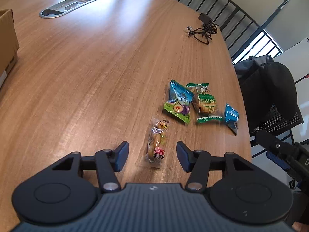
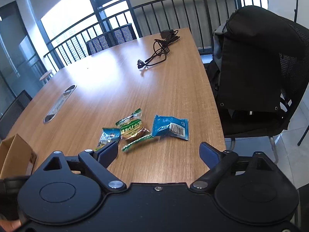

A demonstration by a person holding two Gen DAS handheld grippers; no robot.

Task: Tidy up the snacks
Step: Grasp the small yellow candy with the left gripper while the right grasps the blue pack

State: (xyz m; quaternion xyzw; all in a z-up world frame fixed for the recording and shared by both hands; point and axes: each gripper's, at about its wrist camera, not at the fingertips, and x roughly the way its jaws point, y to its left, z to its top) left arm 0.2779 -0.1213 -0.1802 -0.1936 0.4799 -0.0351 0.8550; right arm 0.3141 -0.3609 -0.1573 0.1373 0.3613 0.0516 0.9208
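Observation:
Several snack packs lie near the wooden table's right edge. A clear pack of yellow-brown snacks (image 1: 157, 144) lies between my open left gripper (image 1: 152, 154) fingers, untouched. Beyond it lie a blue-green plum pack (image 1: 178, 103), a green cookie pack (image 1: 205, 102) and a blue pack (image 1: 231, 118). In the right wrist view my open, empty right gripper (image 2: 158, 152) hovers just short of the blue pack (image 2: 171, 127), the green cookie pack (image 2: 133, 128) and the plum pack (image 2: 108, 135). The right gripper also shows in the left wrist view (image 1: 280, 154).
A cardboard box (image 1: 6, 38) stands at the table's left, also in the right wrist view (image 2: 15, 154). A metal cable hatch (image 1: 69, 4) sits mid-table. A black charger with cable (image 2: 160, 48) lies far right. A black chair with a bag (image 2: 255, 73) stands by the right edge.

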